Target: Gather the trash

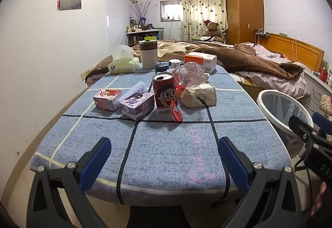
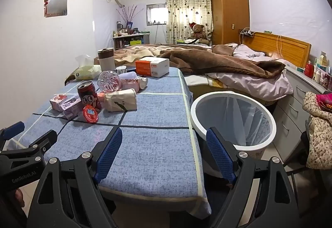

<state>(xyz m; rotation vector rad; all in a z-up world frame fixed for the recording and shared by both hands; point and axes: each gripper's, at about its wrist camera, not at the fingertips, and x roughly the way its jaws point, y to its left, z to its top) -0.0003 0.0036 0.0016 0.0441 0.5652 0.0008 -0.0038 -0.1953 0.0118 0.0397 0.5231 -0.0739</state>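
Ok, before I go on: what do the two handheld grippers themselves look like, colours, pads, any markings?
Both match: the left gripper and right gripper have black, triangulated plastic frames with cut-out openings and silver round bolt heads at the joints. Each finger carries a blue, finely ribbed rubber pad. White lettering on the left gripper's body reads "GenRobot.AI" in the right wrist view. No cables or sleeves are visible.

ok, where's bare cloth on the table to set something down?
Free: the near half of the table, between both tools and the red lid; also the right strip beside the bin. Crowded: around the can, far end.
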